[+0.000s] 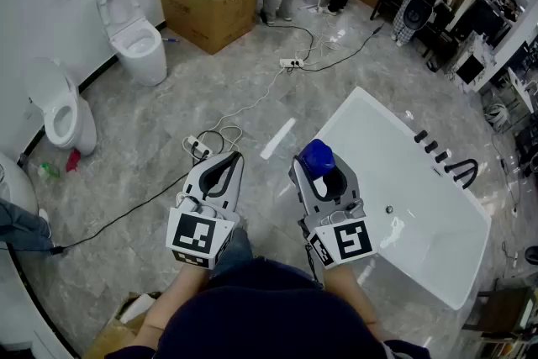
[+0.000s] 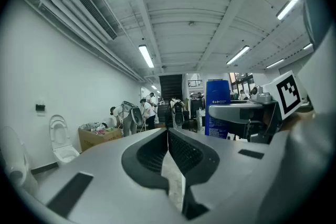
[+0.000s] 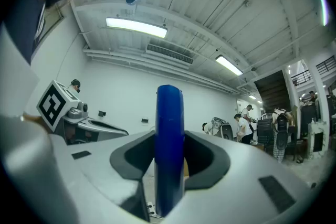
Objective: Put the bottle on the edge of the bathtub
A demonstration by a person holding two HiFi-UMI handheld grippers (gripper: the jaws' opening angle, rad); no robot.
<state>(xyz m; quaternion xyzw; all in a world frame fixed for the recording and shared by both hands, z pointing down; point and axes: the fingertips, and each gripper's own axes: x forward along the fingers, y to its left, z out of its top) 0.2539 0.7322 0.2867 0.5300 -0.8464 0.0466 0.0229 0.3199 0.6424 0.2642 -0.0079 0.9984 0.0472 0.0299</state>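
Note:
A blue bottle stands upright between the jaws of my right gripper, which is shut on it. In the right gripper view the bottle fills the gap between the two jaws and rises above them. The bottle hangs over the floor, just left of the white bathtub and near its front left rim. My left gripper is held beside the right one, its jaws shut with nothing between them. From the left gripper view the blue bottle shows at the right.
Two white toilets stand along the left wall. A cardboard box with clutter sits at the back. Cables and a power strip run across the marble floor. People work in the background. A black tap sits on the tub's far rim.

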